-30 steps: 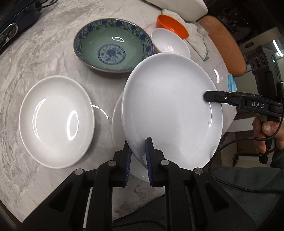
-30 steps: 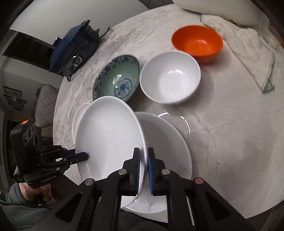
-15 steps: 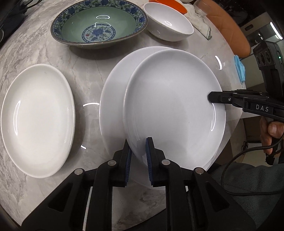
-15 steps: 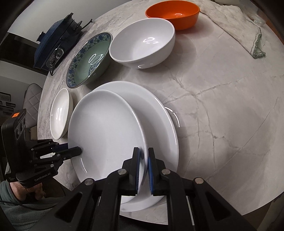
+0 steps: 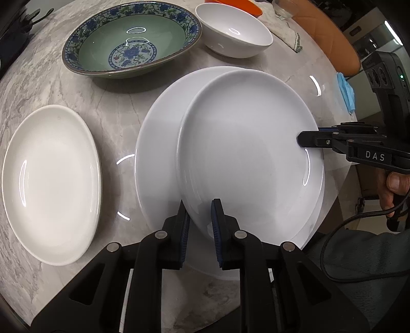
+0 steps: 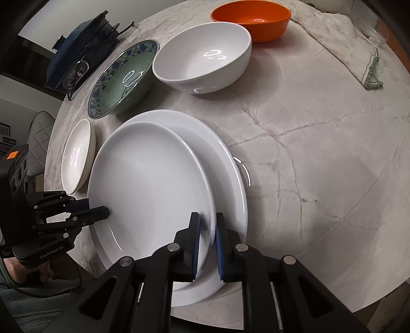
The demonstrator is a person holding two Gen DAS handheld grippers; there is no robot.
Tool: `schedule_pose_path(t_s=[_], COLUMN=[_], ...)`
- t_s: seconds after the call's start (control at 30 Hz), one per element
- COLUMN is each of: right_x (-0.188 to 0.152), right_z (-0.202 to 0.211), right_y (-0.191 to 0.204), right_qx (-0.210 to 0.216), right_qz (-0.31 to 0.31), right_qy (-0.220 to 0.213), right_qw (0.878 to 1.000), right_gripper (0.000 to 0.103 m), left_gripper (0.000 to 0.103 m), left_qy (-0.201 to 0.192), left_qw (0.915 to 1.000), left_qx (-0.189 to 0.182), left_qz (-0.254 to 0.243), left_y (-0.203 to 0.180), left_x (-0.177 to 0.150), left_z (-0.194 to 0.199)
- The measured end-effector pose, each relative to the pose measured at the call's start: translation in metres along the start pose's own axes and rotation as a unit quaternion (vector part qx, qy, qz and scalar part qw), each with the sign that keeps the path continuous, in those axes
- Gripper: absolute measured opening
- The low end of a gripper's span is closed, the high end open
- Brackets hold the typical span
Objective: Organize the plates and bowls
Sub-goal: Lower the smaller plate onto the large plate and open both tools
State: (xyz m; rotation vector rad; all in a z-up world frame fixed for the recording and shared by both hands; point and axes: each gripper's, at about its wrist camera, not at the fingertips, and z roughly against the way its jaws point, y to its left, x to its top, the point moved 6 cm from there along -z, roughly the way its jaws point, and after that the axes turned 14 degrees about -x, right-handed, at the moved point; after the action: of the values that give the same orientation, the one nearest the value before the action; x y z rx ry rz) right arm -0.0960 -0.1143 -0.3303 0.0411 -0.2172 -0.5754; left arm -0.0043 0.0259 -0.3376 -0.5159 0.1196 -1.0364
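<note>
So one white plate sits on the larger plate, both hand-held grippers clamped on its rim; small plate and bowls remain unsorted.

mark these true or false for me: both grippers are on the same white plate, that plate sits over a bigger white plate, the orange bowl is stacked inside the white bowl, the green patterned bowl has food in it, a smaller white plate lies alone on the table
1. Both grippers are on the same plate. True: the left gripper and right gripper each have the rim of the upper white plate between their fingers, on opposite sides.
2. That plate sits over a bigger white plate. True: the larger white plate shows beneath it, offset.
3. The orange bowl is stacked inside the white bowl. False: the orange bowl stands on the table behind the white bowl.
4. The green patterned bowl has food in it. False: the green patterned bowl is empty.
5. A smaller white plate lies alone. True: the small white plate sits apart, nothing on it.
</note>
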Motion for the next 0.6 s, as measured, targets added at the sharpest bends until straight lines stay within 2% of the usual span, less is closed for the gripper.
schedule_pose_path(t_s=[0.2,0.3,0.37,0.4,0.43,0.6], right_x=[-0.001,-0.003,-0.003,-0.004,-0.004,-0.004], right_z=[0.001,0.002,0.004,0.005,0.006,0.010], right_y=[0.006,0.007,0.008,0.009,0.009,0.008], right_qx=[-0.023,-0.033,-0.042,-0.047,-0.050,-0.050], right_qz=[0.020,0.026,0.033,0.038,0.042,0.038], right_qy=[-0.008,-0.013,-0.021,-0.024,-0.027,-0.034], right_qw=[0.999,0.999,0.998,0.998,0.998,0.997], right_gripper=[0.017,0.019,0.022,0.023,0.025,0.028], left_gripper=[0.018,0.032,0.058,0.063,0.066,0.066], left_qy=[-0.009,-0.019,-0.030,-0.036,-0.039,-0.050], left_qw=[0.9999,0.9997,0.9993,0.9991,0.9990,0.9985], left_qx=[-0.004,-0.015,-0.022,-0.022,-0.020,-0.022], left_qz=[0.003,0.004,-0.001,-0.004,-0.005,0.007], left_y=[0.004,0.003,0.001,0.000,0.000,0.004], left_x=[-0.001,0.000,0.000,0.000,0.001,0.000], left_z=[0.003,0.006,0.013,0.016,0.018,0.031])
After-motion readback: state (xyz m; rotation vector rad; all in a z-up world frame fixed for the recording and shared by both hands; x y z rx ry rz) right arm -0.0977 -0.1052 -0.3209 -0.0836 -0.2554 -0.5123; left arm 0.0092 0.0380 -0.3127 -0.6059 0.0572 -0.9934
